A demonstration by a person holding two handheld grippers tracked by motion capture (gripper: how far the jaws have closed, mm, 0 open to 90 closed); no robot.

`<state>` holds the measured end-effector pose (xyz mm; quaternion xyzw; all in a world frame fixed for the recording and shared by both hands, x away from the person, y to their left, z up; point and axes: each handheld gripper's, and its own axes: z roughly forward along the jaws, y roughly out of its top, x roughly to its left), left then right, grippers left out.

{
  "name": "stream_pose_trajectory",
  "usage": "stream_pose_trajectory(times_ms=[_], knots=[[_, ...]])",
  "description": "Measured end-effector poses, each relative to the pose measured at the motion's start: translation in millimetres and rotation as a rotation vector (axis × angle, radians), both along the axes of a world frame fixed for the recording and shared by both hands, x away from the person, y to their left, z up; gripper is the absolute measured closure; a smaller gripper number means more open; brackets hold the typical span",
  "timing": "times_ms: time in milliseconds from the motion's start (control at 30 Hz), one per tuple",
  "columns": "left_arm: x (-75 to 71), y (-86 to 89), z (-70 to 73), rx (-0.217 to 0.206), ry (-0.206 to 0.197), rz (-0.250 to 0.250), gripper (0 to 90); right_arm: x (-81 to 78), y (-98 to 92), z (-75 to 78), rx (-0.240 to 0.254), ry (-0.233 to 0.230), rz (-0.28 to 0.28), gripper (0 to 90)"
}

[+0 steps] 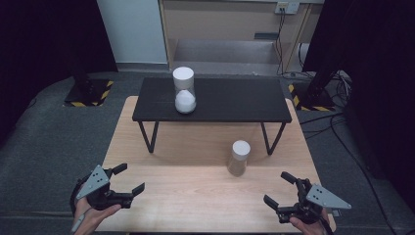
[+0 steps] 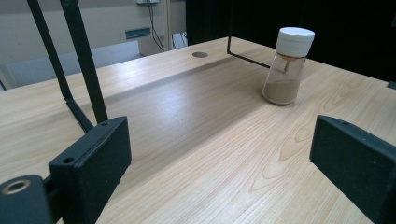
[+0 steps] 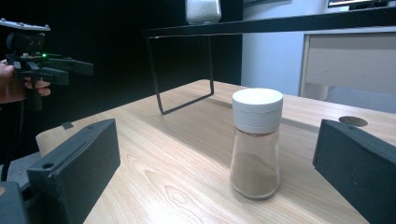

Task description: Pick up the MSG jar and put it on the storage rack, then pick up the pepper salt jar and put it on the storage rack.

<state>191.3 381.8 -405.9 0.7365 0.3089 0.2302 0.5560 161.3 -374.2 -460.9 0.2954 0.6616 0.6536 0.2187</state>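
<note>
1. Nothing has yet been grasped: the jaws of the left gripper and the right gripper are spread wide and empty
2. The brown-powder jar is stood upright on the tabletop, nearer the right gripper; reaching and closing are judged still to be done
3. The white-filled jar is left on the black shelf; in the right gripper view its top is cut off

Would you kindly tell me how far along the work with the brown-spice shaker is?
Nothing looks done yet. The white-capped glass shaker of brown spice stands upright and untouched on the light wooden table. The right hand-held gripper is open and aimed at it; the left hand-held gripper is open too. Grasping and moving remain.
</note>
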Motion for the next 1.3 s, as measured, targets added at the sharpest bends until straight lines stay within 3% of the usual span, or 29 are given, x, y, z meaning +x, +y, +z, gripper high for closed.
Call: stream_pose_trajectory(times_ms=[200,300,467,900,1067,1300], knots=[[2.8,-1.9,0.6,0.015,0.006,-0.028,3.6,-0.2,-0.4,-0.4,0.004,-0.001,-0.002,1.1],[4.3,-0.7,-0.8,-0.002,0.010,-0.036,3.4,-0.4,-0.5,-0.4,0.006,0.000,-0.005,1.1],[4.5,1.9,-3.6,-0.030,0.005,-0.034,3.4,-0.6,-0.6,-0.6,0.007,0.001,-0.009,1.1],[0.3,3.0,-5.5,-0.037,-0.026,-0.034,3.2,-1.0,0.0,-0.2,0.006,0.001,-0.021,0.8],[-2.2,2.5,-4.4,-0.021,-0.028,-0.020,3.1,-2.4,0.2,-0.1,0.014,0.010,-0.041,0.8],[-2.7,9.1,-10.1,-0.095,-0.013,0.016,3.2,-3.5,-1.2,1.8,0.003,0.013,-0.051,0.8]])
